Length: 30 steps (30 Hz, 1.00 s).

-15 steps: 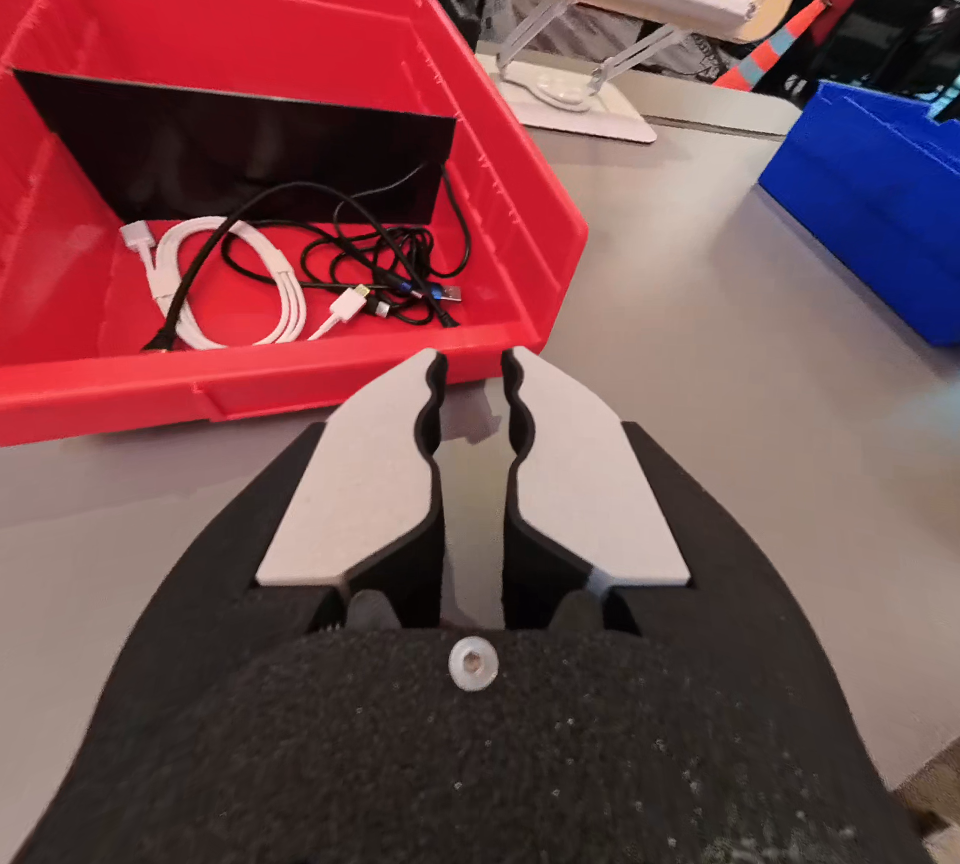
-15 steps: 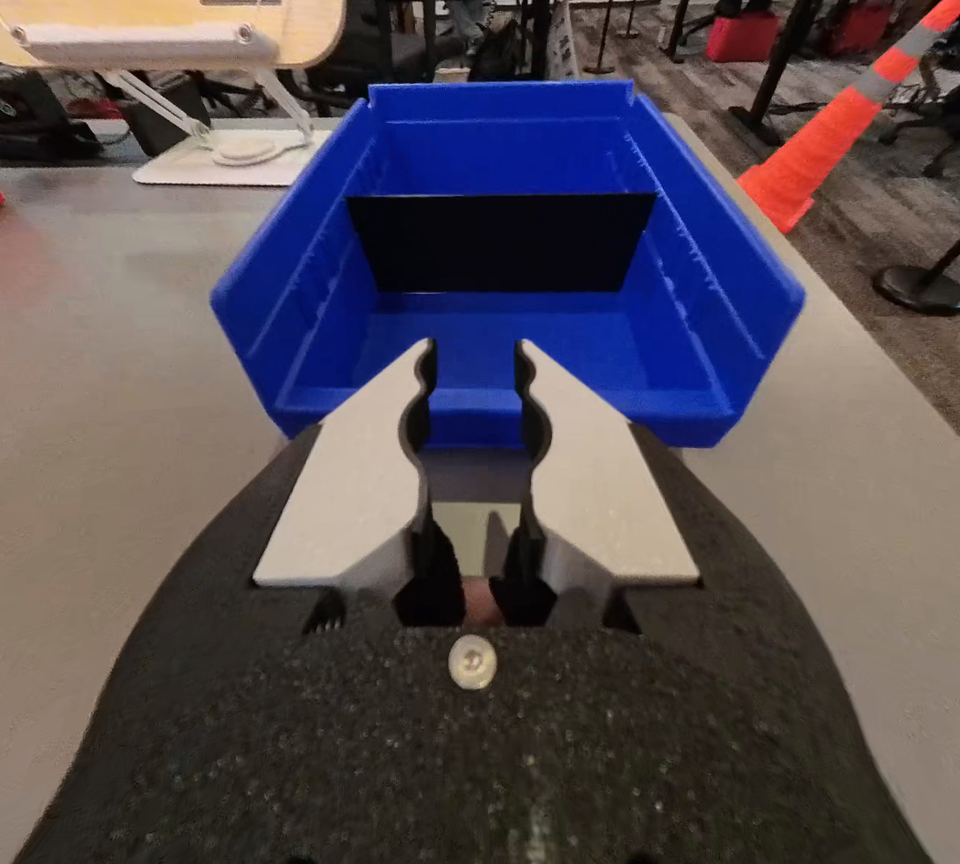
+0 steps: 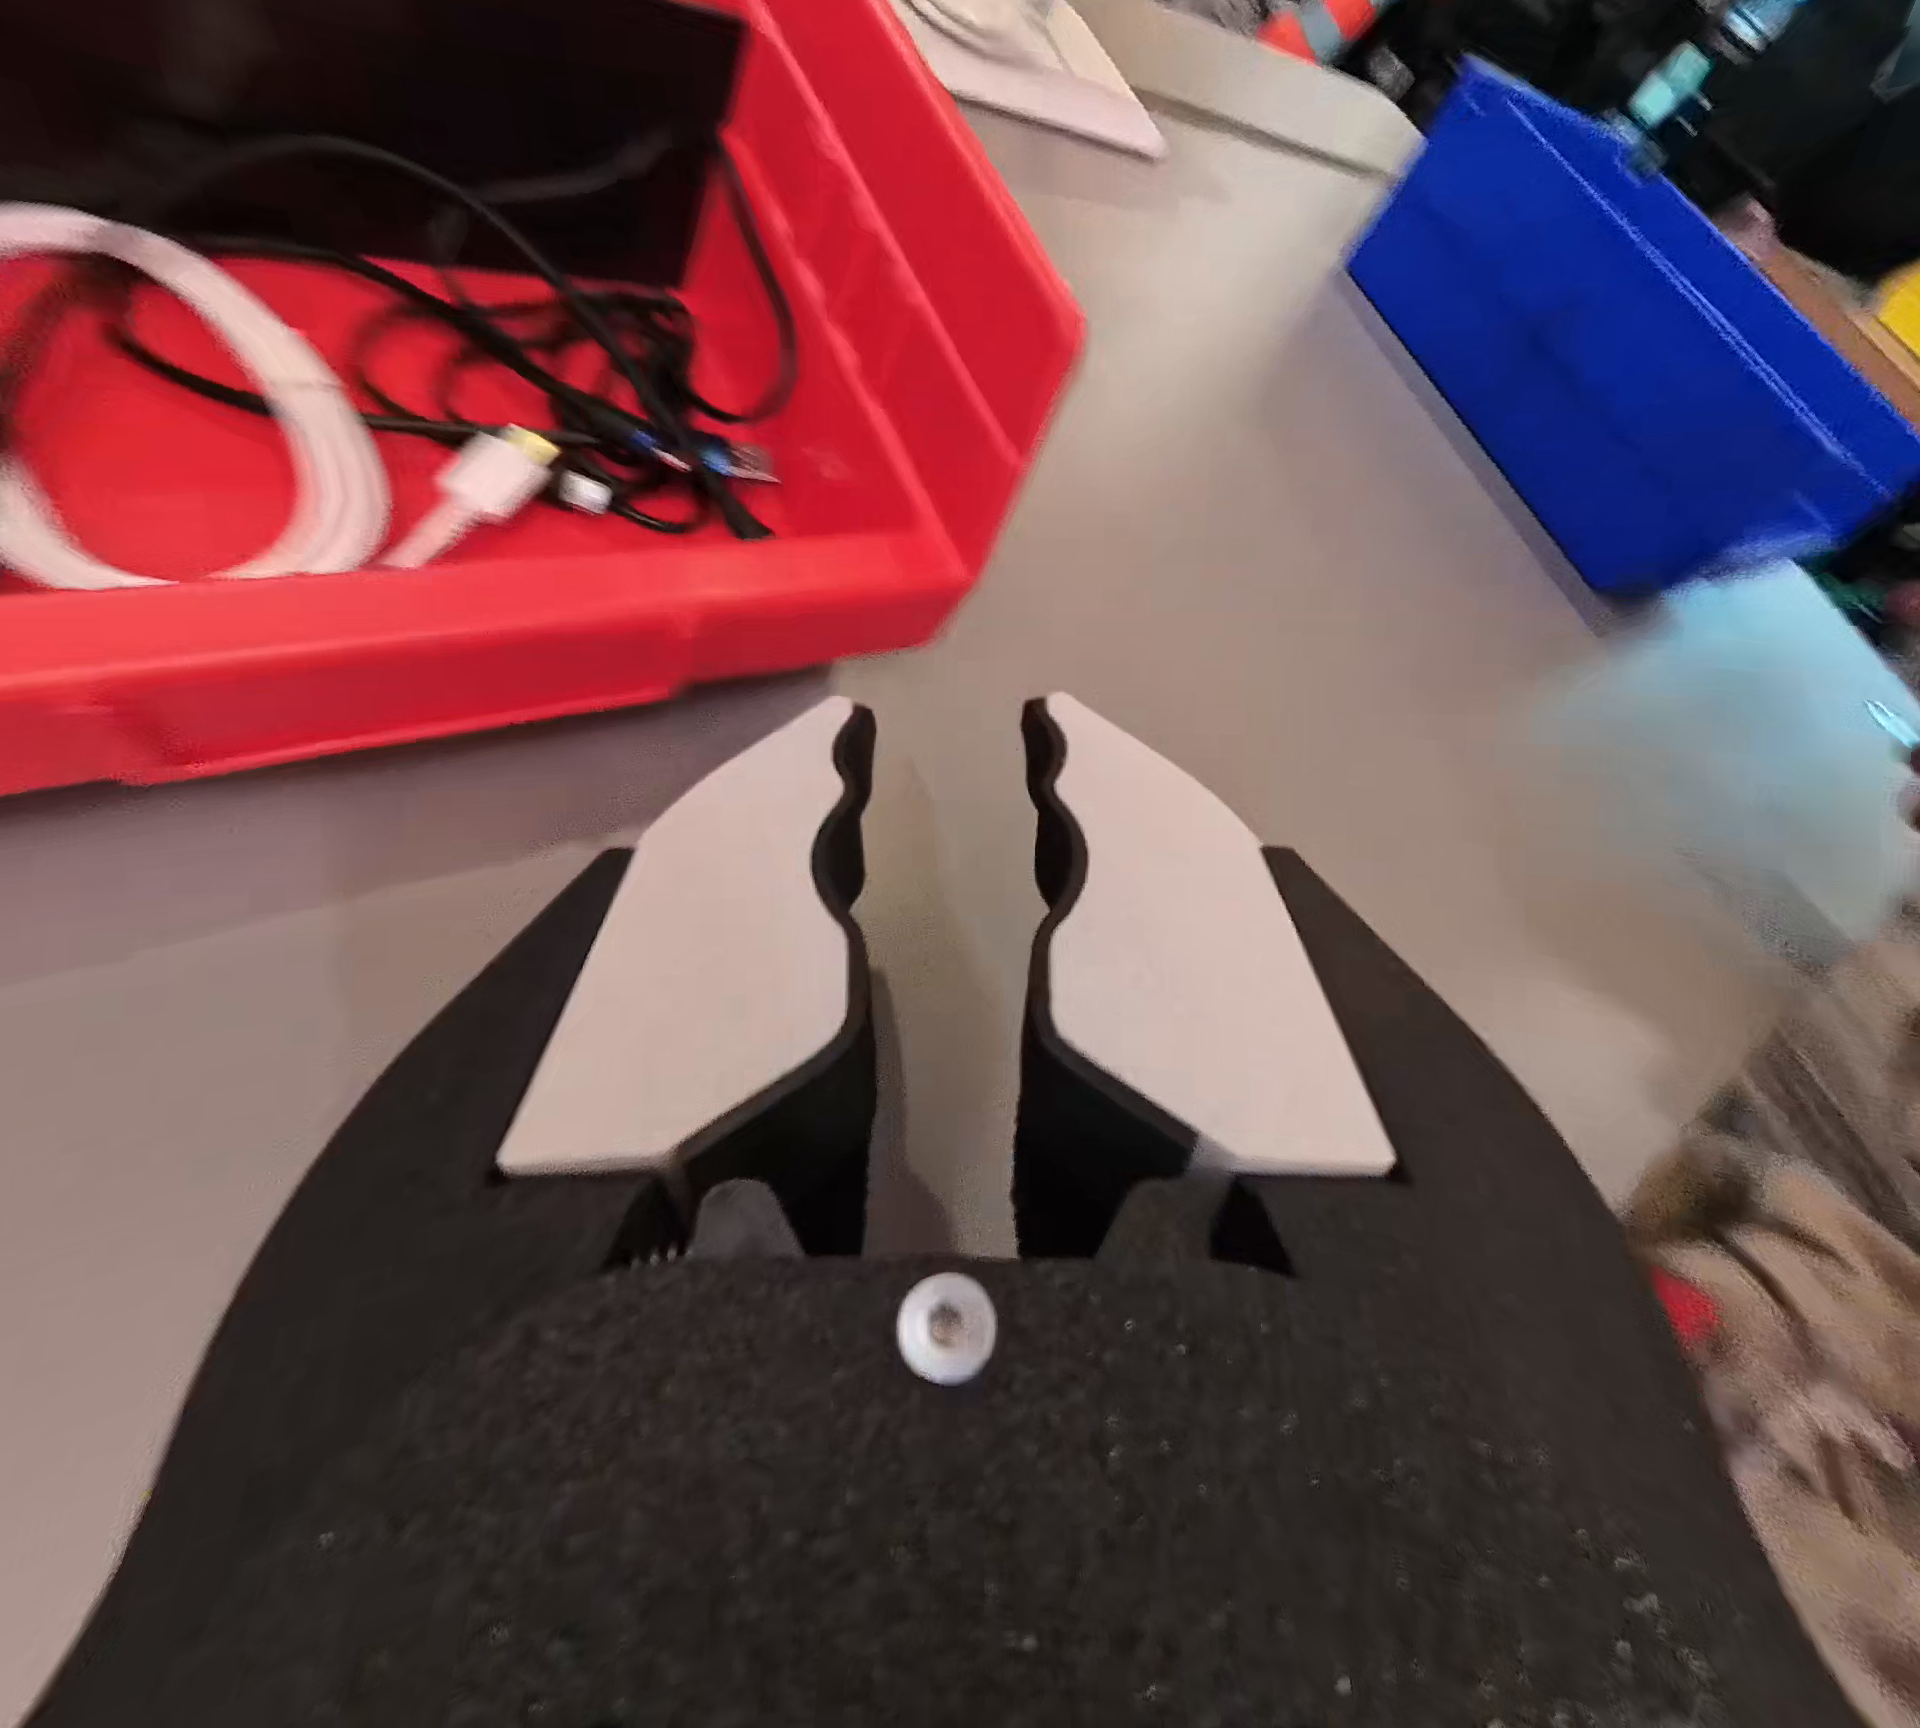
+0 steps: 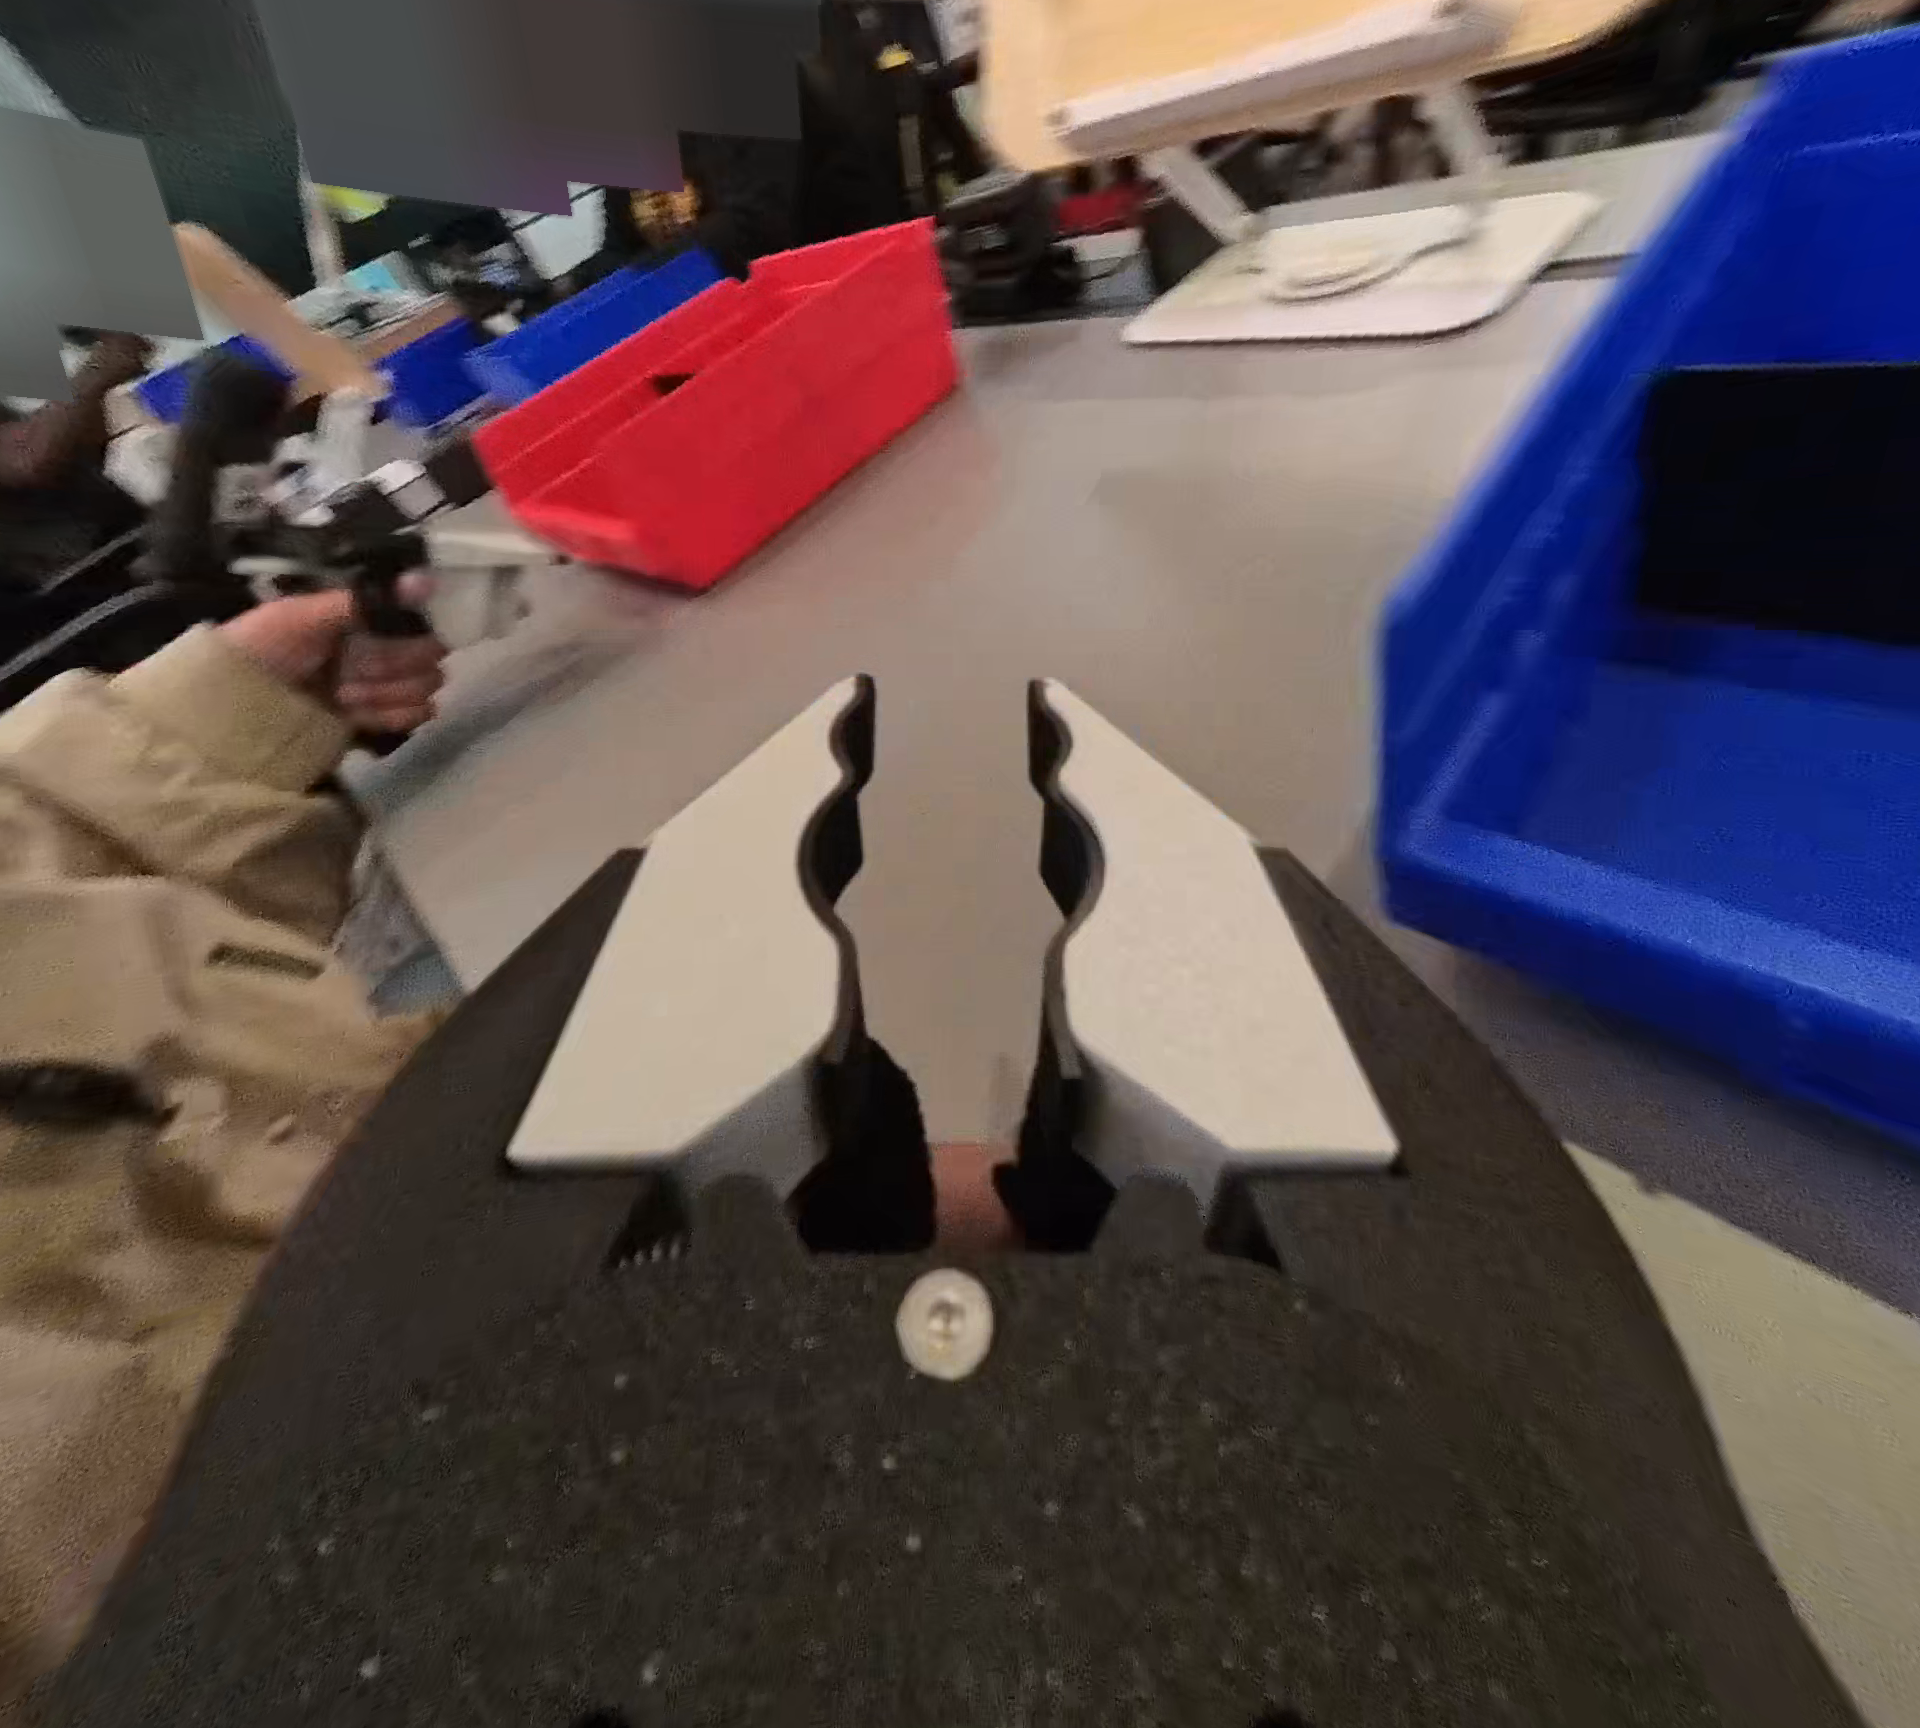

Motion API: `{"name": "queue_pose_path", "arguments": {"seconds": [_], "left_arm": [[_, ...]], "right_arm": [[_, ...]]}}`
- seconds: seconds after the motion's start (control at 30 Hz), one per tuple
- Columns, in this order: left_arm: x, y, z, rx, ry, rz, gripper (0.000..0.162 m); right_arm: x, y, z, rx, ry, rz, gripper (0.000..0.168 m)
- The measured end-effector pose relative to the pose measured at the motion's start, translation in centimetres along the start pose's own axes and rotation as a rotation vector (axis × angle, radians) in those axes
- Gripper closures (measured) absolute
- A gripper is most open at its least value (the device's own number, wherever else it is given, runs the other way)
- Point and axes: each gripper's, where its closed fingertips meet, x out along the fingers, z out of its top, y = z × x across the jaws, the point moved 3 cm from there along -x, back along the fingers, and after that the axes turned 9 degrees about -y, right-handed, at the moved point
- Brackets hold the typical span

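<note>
In the left wrist view a red bin (image 3: 883,244) stands on the grey table (image 3: 1247,483) at the left, with a black divider (image 3: 364,89), a coiled white cable (image 3: 312,431) and tangled black cables (image 3: 623,390) inside. My left gripper (image 3: 948,722) is open and empty over the table, just in front of the bin's right corner. In the right wrist view my right gripper (image 4: 951,691) is open and empty above the table (image 4: 1143,535). A blue bin (image 4: 1662,743) with a black divider is to its right. The red bin (image 4: 748,421) and the left gripper (image 4: 416,525) in a hand show farther left.
A blue bin (image 3: 1621,348) stands at the right in the left wrist view. A wooden board on a white stand (image 4: 1351,120) stands at the table's far edge. A beige sleeve (image 4: 156,899) fills the lower left. More blue bins (image 4: 582,328) lie behind the red one. About 40 centimetres separates my left fingertips from my right.
Both views have swung: the left gripper turned right and nearer the red bin's corner, the right gripper turned left away from the blue bin. Both stay open and empty.
</note>
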Motion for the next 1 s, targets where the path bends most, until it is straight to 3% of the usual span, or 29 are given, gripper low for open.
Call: {"name": "queue_pose_path", "arguments": {"seconds": [0.07,0.17,0.33,0.47,0.6,0.73,0.83,1.0], "left_arm": [[-0.1,-1.8,-0.2,-0.020,0.080,-0.133,0.134],[-0.2,-2.7,3.2,0.058,0.122,-0.185,0.134],[3.2,2.2,13.4,0.313,0.248,0.062,0.133],[9.5,10.1,17.8,0.405,0.509,0.270,0.132],[14.2,17.8,16.5,0.396,0.844,0.400,0.130],[16.5,20.7,14.7,0.366,0.970,0.446,0.130],[17.3,21.7,13.7,0.419,0.998,0.537,0.135],[17.7,22.4,12.5,0.352,0.976,0.611,0.138]], "right_arm": [[1.0,2.9,-1.5,0.019,0.060,0.174,0.140],[2.6,4.4,-3.3,0.010,0.116,0.249,0.139],[3.8,5.6,-4.0,0.027,0.143,0.369,0.139],[4.0,4.5,-3.7,0.054,0.144,0.388,0.138],[3.9,3.7,-3.4,0.092,0.118,0.384,0.138],[3.5,3.8,-3.4,0.099,0.114,0.385,0.138],[3.3,3.9,-3.4,0.098,0.114,0.386,0.138],[3.2,4.3,-3.5,0.113,0.121,0.400,0.138]]}}
